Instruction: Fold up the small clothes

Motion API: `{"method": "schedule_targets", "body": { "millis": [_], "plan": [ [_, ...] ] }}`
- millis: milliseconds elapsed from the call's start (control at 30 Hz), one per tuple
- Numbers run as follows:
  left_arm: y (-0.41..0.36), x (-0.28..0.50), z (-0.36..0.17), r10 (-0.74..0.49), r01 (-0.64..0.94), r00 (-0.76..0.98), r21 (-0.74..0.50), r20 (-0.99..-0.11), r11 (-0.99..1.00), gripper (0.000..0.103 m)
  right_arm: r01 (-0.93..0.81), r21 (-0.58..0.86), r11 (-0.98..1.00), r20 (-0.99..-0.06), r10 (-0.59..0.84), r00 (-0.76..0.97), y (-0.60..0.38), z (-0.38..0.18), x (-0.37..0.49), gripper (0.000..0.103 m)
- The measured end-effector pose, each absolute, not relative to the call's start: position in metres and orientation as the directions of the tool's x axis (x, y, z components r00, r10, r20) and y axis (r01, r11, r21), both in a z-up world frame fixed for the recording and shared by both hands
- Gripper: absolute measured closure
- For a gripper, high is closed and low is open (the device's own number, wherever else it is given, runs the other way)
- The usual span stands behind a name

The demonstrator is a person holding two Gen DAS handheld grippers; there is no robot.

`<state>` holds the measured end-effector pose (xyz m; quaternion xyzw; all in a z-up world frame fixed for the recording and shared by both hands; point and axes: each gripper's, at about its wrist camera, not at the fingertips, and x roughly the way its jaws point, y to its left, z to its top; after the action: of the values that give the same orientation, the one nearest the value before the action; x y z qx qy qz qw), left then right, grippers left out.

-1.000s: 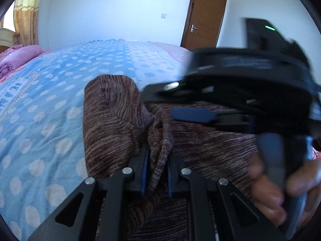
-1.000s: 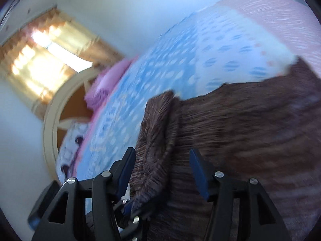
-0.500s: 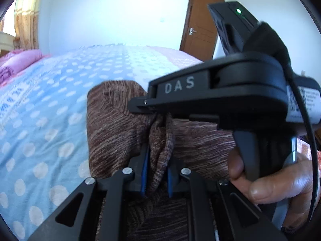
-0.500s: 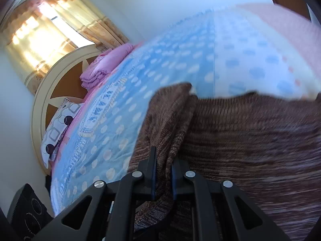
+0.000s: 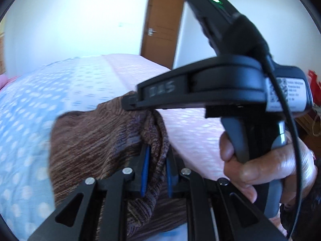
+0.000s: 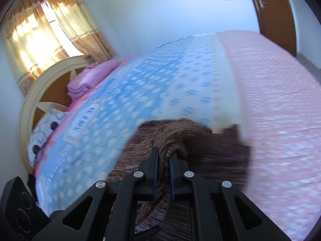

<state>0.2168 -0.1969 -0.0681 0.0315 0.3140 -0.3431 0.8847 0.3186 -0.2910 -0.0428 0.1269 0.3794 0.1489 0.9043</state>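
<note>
— Fingers on both sides are pinched on cloth: my left gripper (image 5: 155,170) has a bunched ridge of the brown knit garment (image 5: 90,140) squeezed between its blue pads (image 5: 144,168), and my right gripper (image 6: 162,172) is clamped on another gathered fold of it

— Where's the garment lying?

— Lifted at my end, its far part draped over the bedspread (image 6: 140,92), across the blue dotted band and the pink one

— How do you think it handles?

— Soft and light, I'd judge — a loose, stretchy knit that sags and bunches wherever I pinch it. It won't break, but it can slide out of a shallow bite, so I'd grip at edges or corners, well apart, not mid-panel
</note>
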Motion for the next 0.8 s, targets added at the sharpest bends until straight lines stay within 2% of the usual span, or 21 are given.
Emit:
{"method": "schedule_targets", "body": {
  "millis": [33,100,133,300,467,500,567,600,633,733,767,800],
  "plan": [
    [-0.208,0.212,-0.072,-0.594,0.64,0.548,-0.162,-0.588,0.751,0.087,-0.164,0.32,0.933,-0.658,0.343,0.67,-0.298,-0.044,0.314,0.094],
    [-0.226,0.205,-0.082,-0.61,0.661,0.5,-0.184,-0.614,0.728,0.096,-0.133,0.311,0.941,-0.68,0.318,0.661,-0.317,-0.056,0.305,0.094],
    [-0.232,0.203,-0.085,-0.607,0.663,0.492,-0.182,-0.624,0.726,0.096,-0.124,0.316,0.941,-0.686,0.317,0.654,-0.321,-0.061,0.303,0.094],
    [-0.24,0.197,-0.102,-0.592,0.676,0.457,-0.173,-0.664,0.716,0.095,-0.071,0.344,0.936,-0.73,0.314,0.607,-0.345,-0.102,0.294,0.094],
    [-0.211,0.192,-0.096,-0.596,0.679,0.447,-0.181,-0.667,0.711,0.095,-0.031,0.34,0.94,-0.747,0.289,0.598,-0.347,-0.121,0.287,0.094],
    [-0.206,0.192,-0.095,-0.599,0.68,0.444,-0.185,-0.666,0.71,0.091,-0.023,0.34,0.94,-0.746,0.285,0.601,-0.346,-0.121,0.285,0.094],
    [-0.185,0.193,-0.096,-0.605,0.672,0.428,-0.211,-0.672,0.71,0.074,-0.012,0.329,0.944,-0.746,0.268,0.61,-0.346,-0.118,0.278,0.094],
    [-0.176,0.193,-0.096,-0.602,0.664,0.426,-0.219,-0.676,0.715,0.053,-0.005,0.32,0.947,-0.743,0.254,0.62,-0.347,-0.115,0.272,0.094],
    [-0.161,0.191,-0.094,-0.594,0.648,0.436,-0.223,-0.676,0.729,0.039,0.01,0.319,0.948,-0.736,0.241,0.632,-0.349,-0.111,0.265,0.094],
    [-0.122,0.197,-0.094,-0.563,0.592,0.498,-0.215,-0.66,0.776,0.037,0.047,0.406,0.913,-0.686,0.27,0.676,-0.36,-0.096,0.233,0.093],
    [-0.112,0.197,-0.095,-0.542,0.569,0.517,-0.208,-0.663,0.796,0.037,0.048,0.445,0.894,-0.66,0.291,0.692,-0.362,-0.092,0.22,0.087],
    [-0.104,0.197,-0.096,-0.525,0.548,0.531,-0.204,-0.665,0.811,0.037,0.048,0.471,0.881,-0.641,0.305,0.704,-0.361,-0.09,0.207,0.071]
  ]
}}
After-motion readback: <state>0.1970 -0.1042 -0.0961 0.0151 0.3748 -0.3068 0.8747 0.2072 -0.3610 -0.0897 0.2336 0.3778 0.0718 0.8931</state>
